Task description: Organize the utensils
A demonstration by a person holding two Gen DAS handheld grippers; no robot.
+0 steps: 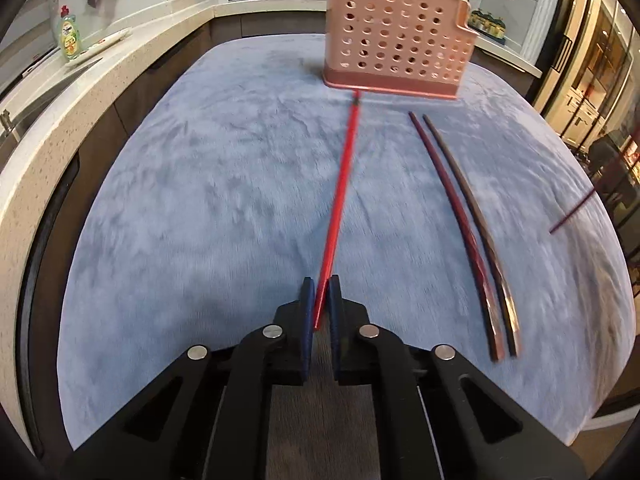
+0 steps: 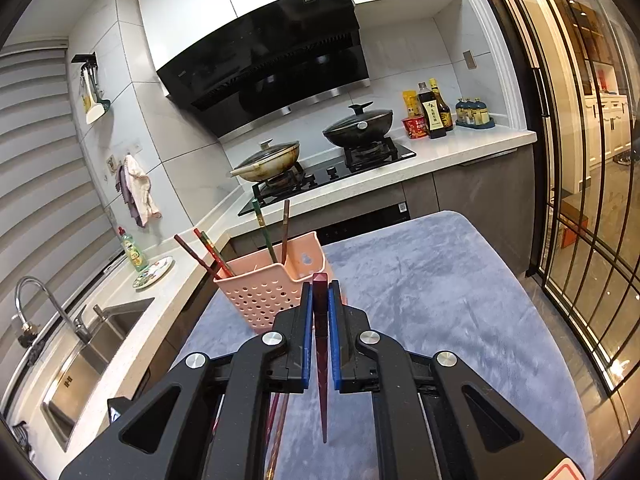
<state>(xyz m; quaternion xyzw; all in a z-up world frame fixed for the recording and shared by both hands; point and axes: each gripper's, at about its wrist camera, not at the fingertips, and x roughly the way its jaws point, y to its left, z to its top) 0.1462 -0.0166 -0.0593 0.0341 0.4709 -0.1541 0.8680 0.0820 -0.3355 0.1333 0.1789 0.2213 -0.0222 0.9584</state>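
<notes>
the left tongs (image 1: 319,292) are closed on a red chopstick (image 1: 338,208), clamped near its lower end between the blue pads; the stick runs forward over the blue plush cloth (image 1: 200,200) of the tabletop, and its far tip reaches the foot of the pink perforated basket (image 1: 396,36). whether that tip touches the basket cannot be told. to the right of the red stick a pair of dark chopsticks (image 1: 464,220) lies on the cloth, side by side and nearly touching, their thin ends toward the basket and well apart from it. another dark stick (image 1: 572,212) shows at the right edge, blurred.

the right tongs (image 2: 320,292) are closed on a dark maroon chopstick (image 2: 321,344), held about upright with its blunt end just above the pads and its pointed end hanging below them. just beyond and to the left stands the same pink basket (image 2: 260,300) near the cloth's (image 2: 440,300) left edge. it holds four chopsticks: two reddish ones (image 2: 208,256) leaning left and two (image 2: 276,232) standing steeper, one green-tipped, one brown. behind it, the counter carries a sink (image 2: 92,344), a green soap bottle (image 2: 132,250) and a stove with two lidded pans (image 2: 312,140).
</notes>
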